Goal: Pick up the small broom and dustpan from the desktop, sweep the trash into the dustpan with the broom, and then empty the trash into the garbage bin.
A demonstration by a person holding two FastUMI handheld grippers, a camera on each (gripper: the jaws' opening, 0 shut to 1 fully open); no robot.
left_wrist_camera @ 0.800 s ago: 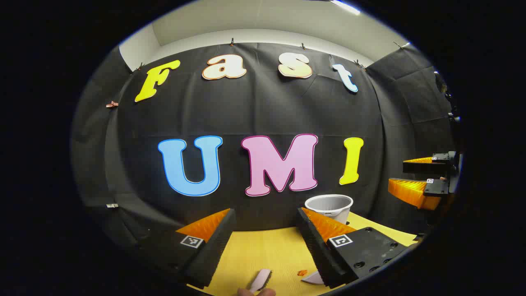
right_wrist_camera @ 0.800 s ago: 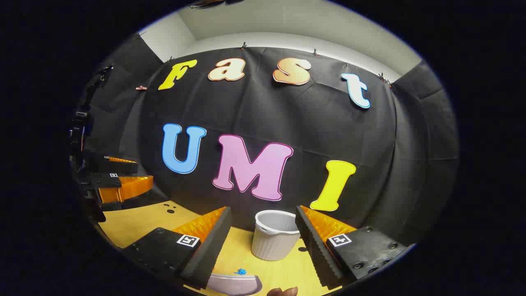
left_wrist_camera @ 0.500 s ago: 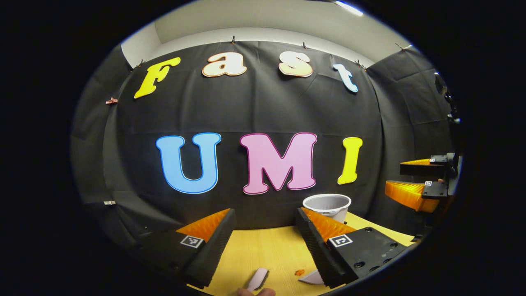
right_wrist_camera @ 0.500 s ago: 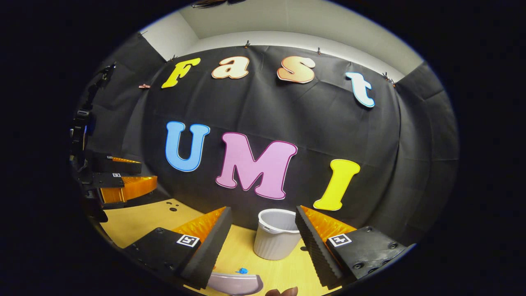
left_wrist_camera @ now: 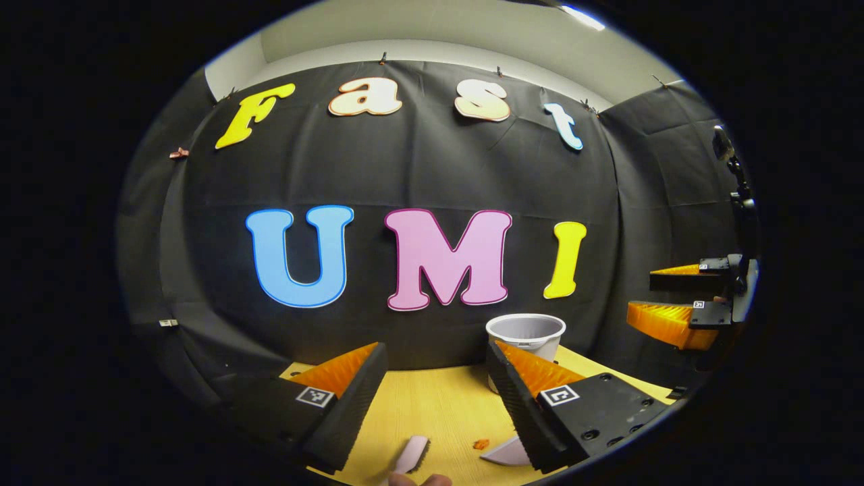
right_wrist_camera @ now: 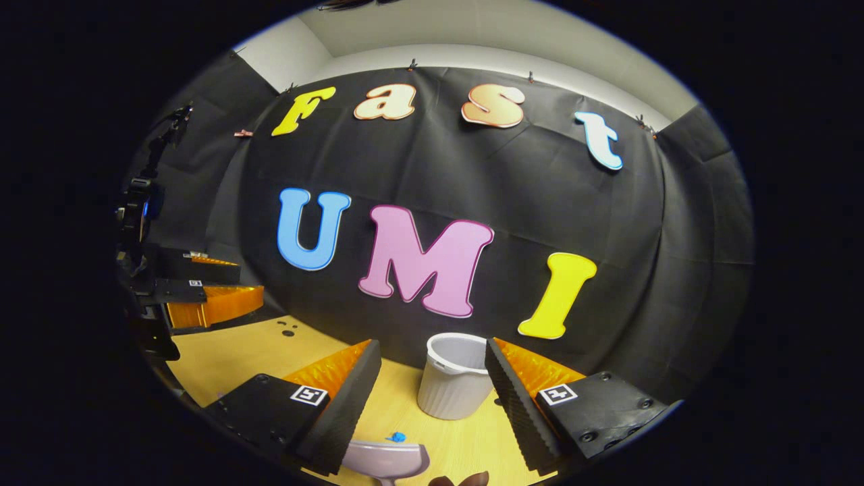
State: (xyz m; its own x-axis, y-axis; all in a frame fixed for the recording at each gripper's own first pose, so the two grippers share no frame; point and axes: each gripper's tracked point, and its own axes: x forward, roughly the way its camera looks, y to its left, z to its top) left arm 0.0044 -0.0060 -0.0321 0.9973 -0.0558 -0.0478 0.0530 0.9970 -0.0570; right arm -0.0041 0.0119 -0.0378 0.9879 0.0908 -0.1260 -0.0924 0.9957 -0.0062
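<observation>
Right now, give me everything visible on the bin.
The bin is a small pale grey-white bucket, plastic by its look, with vertical ribbing on its wall and a rolled rim. It stands upright with its mouth open on the yellow wooden desktop, close to the black cloth wall. Its inside cannot be seen. In the left gripper view one finger hides its lower part. Nothing visibly touches it except the desktop.

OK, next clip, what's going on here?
A person holds a claw in each hand over a yellow desk. Both the left claw and the right claw are open and hold nothing. The broom and dustpan lie on the desk below them, not yet picked up. Orange and blue scraps of trash lie unswept, and the white bin stands near the wall.
</observation>
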